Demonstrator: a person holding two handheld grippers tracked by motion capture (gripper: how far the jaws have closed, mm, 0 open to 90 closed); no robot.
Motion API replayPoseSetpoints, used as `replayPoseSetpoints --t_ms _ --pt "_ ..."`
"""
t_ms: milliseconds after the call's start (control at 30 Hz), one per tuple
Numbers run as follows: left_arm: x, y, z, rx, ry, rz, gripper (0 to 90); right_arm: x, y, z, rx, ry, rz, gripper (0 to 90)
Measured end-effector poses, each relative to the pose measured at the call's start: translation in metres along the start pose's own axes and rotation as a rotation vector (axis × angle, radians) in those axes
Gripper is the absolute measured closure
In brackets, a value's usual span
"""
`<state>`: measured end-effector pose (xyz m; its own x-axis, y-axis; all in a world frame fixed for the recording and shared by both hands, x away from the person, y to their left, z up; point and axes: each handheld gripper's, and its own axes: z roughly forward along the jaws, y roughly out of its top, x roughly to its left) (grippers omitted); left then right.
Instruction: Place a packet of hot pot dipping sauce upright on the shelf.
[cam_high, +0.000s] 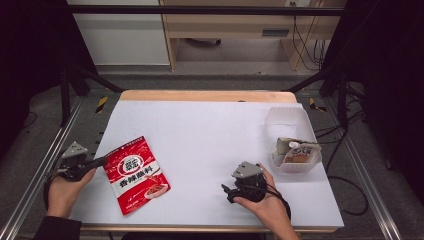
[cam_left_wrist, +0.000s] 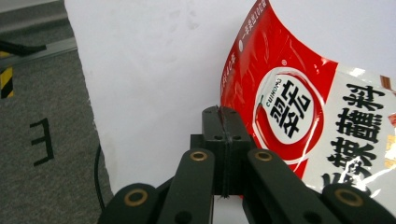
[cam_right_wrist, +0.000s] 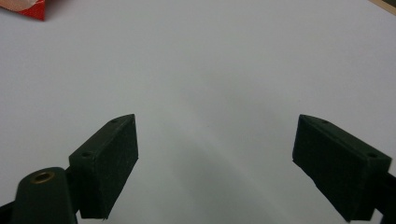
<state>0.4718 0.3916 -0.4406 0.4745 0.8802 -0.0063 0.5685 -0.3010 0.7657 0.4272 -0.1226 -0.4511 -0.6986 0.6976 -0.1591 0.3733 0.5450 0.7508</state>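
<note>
While apparently pinching the red sachet (cam_high: 136, 174), left gripper (cam_high: 102, 161); right gripper (cam_high: 226, 191) agape.

Seasoning pouch (cam_left_wrist: 299, 107): glossy red-and-white plastic film, creased. Worktop (cam_high: 210, 135): matt white paper sheet over pale wood edge. Tub (cam_high: 290, 120), at 3 o'clock: translucent plastic. Jaws: matt black plastic.

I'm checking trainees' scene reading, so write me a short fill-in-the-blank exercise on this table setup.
1. The left gripper has its fingers shut on the edge of the ____ sauce packet.
2. The right gripper has its fingers ____ over the white table cover.
3. The clear plastic container sits nearer the ____ gripper.

Missing words: red; open; right
</note>
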Motion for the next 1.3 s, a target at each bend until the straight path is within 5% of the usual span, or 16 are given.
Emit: replayPoseSetpoints --t_ms 567,1033,1300 --pt "-0.03 0.025 -0.016 -0.059 -0.016 0.121 90.0 0.009 0.019 0.003 -0.013 0.022 -0.037 14.2" --pt "-0.047 0.04 -0.018 -0.092 -0.035 0.177 90.0 0.021 0.064 0.023 0.002 0.047 -0.131 15.8" --pt "-0.055 0.049 -0.019 -0.111 -0.047 0.2 90.0 0.019 0.082 0.029 -0.005 0.048 -0.135 15.6"
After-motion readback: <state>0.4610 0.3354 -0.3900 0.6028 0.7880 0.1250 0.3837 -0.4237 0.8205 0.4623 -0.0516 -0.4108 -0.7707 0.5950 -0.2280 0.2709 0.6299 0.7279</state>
